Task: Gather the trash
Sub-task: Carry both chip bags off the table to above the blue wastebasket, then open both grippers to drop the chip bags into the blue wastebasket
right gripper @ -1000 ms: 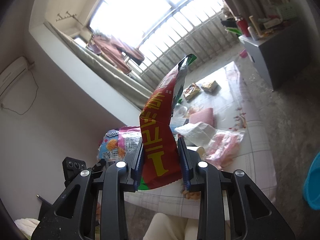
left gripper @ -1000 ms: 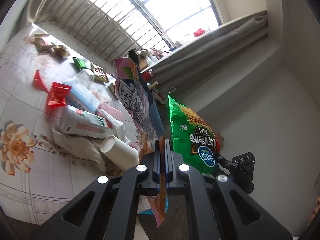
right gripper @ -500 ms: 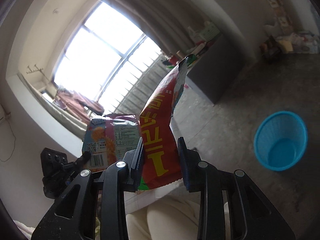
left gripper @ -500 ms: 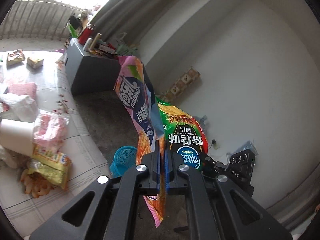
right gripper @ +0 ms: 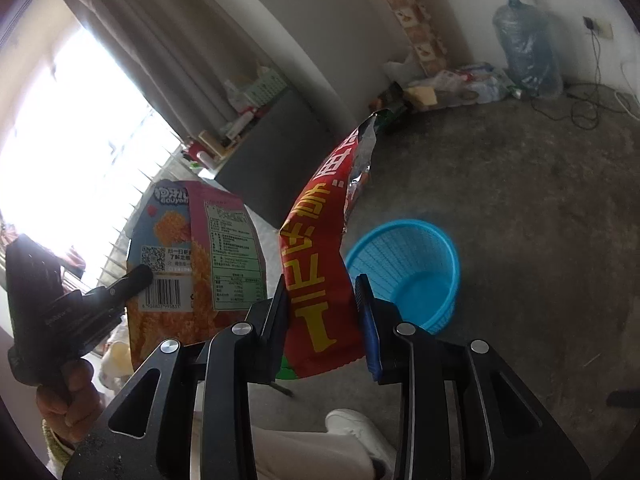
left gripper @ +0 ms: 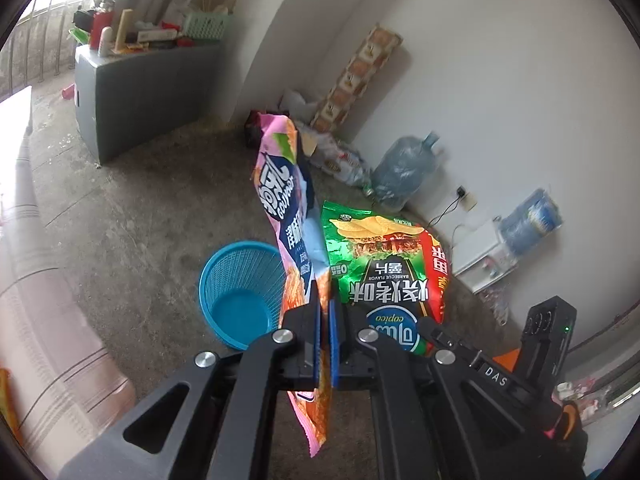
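Glossy foil chip bag [left gripper: 384, 268], plastic mesh basket [left gripper: 240, 284]

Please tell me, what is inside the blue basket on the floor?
The blue basket appears empty: its visible bottom is bare. From the left camera, the pink snack bag covers its right edge, so that part is hidden.

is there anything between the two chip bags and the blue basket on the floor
Nothing visible. The pink bag in the left tool and the red-green bag in the right tool hang over bare floor beside the empty blue basket.

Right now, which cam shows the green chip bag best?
Left wrist: the green chip bag faces the lens, its printed front readable, held by the right gripper. The right wrist view sees it nearly edge-on, only the red side panel, clamped between the fingers.
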A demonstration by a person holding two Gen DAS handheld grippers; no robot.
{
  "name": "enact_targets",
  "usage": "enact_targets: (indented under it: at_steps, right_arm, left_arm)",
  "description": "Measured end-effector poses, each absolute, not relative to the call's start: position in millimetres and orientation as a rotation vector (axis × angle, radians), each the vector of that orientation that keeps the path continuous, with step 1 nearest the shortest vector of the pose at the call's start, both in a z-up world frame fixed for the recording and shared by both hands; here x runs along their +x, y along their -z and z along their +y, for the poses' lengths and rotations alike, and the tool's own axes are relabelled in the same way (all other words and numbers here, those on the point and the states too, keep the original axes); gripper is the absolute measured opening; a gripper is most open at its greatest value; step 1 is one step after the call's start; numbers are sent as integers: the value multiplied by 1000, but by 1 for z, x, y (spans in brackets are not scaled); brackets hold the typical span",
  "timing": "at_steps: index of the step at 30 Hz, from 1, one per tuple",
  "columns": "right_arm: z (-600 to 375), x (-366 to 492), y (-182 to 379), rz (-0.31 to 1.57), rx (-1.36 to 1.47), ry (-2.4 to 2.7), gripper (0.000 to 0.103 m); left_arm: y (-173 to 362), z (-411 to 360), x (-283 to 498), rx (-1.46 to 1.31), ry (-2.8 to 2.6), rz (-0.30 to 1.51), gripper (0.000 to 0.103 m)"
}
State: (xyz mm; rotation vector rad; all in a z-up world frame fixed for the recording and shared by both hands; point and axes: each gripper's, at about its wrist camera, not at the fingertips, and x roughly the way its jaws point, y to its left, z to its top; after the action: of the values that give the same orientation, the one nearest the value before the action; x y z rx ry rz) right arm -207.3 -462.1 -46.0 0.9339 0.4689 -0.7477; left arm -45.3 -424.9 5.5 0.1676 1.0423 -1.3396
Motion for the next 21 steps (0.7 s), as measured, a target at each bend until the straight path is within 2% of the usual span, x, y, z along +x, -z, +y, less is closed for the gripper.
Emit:
enact_targets:
  at_steps: [10, 13, 14, 15, 16, 17, 21]
  right_arm:
    - [-500, -187, 123, 577, 964, 878, 31]
    - [-511, -172, 143, 593, 952, 917, 36]
    - [-513, -167, 150, 597, 948, 926, 37]
    - [-515, -162, 160, 601, 945, 925, 44]
    - [-516, -155, 169, 611, 938, 910, 51]
    - [-515, -149, 178, 619, 935, 885, 63]
    - [-517, -144, 211, 666, 1016, 811, 64]
  left_arm:
    - [86, -512, -32, 310, 1244, 1116, 4]
    - [107, -536, -25, 331, 1227, 1108, 8]
    - [117, -544, -21, 344, 1210, 1117, 21]
    - [128, -551, -18, 364, 1177, 1128, 44]
    - [135, -557, -16, 382, 1132, 1132, 54]
    - [140, -557, -13, 383, 1082, 1123, 60]
    - [146, -542, -2, 299, 1023, 1188, 66]
